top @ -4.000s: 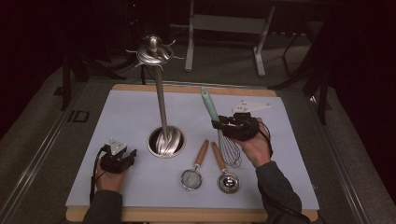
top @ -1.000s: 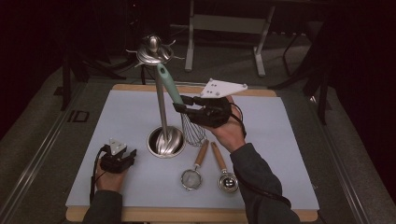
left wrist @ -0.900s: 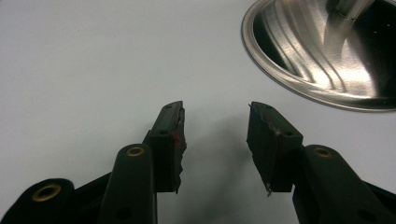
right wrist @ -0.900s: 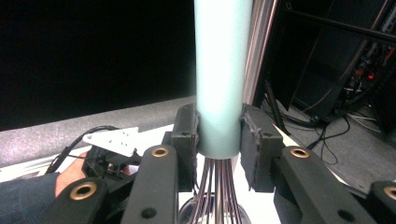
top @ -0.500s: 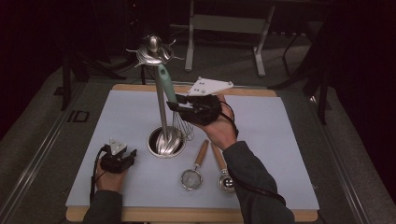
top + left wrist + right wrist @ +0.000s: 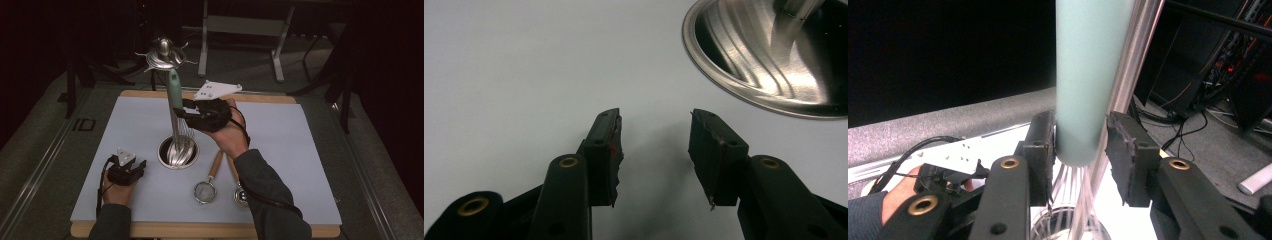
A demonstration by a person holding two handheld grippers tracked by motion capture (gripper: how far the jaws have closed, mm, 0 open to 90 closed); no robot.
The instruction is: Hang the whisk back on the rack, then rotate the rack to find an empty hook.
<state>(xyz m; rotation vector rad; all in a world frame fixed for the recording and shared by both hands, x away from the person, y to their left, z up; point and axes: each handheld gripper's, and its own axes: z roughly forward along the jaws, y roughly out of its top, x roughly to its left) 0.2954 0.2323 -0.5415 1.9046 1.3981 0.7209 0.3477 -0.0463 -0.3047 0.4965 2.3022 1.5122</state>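
Observation:
A whisk with a pale teal handle [image 6: 175, 90] stands upright against the pole of a steel stand [image 6: 162, 52]. Its wires [image 6: 182, 132] hang down over the stand's round base [image 6: 177, 152]. My right gripper [image 6: 187, 109] is shut on the handle from the right. In the right gripper view the handle [image 6: 1088, 75] sits between the black pads [image 6: 1043, 145], with the steel pole [image 6: 1138, 55] just behind it. My left gripper [image 6: 137, 167] rests on the white mat left of the base, open and holding nothing. In the left gripper view its jaws [image 6: 654, 135] stand apart, with the base's rim [image 6: 774, 60] at the upper right.
Two small utensils with wooden handles lie in front of the base: a mesh strainer [image 6: 205, 190] and a round-headed one [image 6: 240, 195], under my right forearm. The white mat [image 6: 300, 150] covers a wooden board. Hooks branch from the stand's top. Dark furniture stands beyond the table.
My right gripper has carried the whisk off the mat, left to the stand, and turned it upright with its wires over the base. The left gripper has stayed put.

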